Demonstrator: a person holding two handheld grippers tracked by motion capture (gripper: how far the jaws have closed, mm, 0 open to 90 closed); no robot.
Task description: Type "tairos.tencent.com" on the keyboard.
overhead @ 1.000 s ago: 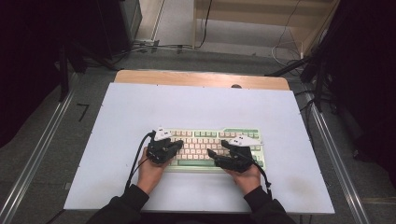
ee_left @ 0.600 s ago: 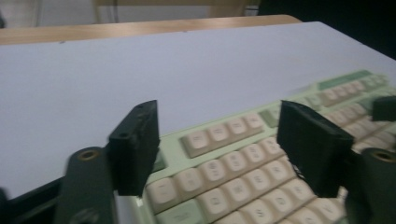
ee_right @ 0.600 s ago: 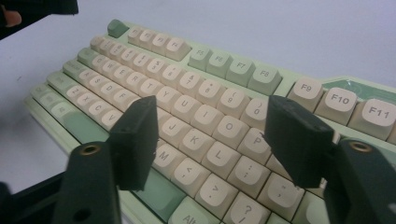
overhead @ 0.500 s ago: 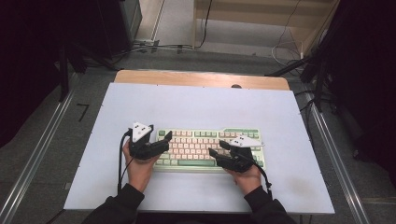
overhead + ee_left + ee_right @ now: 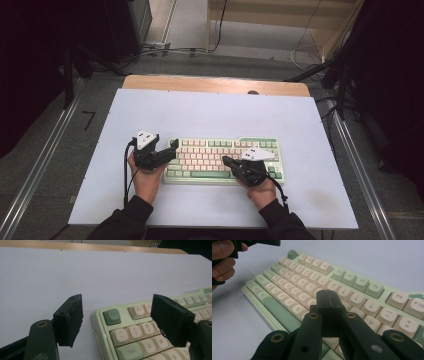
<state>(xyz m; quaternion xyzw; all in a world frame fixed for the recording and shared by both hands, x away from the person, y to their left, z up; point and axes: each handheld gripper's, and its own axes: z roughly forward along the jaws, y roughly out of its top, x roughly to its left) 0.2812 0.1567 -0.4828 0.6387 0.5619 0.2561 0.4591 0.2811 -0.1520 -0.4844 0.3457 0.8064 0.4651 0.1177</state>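
Note:
A pale green keyboard with cream keys lies near the table's front edge. My left gripper hovers at its left end, open. After spreading wide, its jaws have just been closing a little. The keyboard's Esc corner sits between the jaws, and neither pad touches it. My right gripper points left over the keys in the middle-right. It has just been closing and is now shut, pads pressed together with nothing between them. The keyboard stretches away beneath it.
The white table top extends behind and beside the keyboard, with a wooden strip along its far edge. Metal rails run down both sides. In the right gripper view, the left hand is at top left.
The left hand has slid left from above the keys to the keyboard's left end, and its jaws have opened. The right gripper's jaws have closed, with the hand staying in place.

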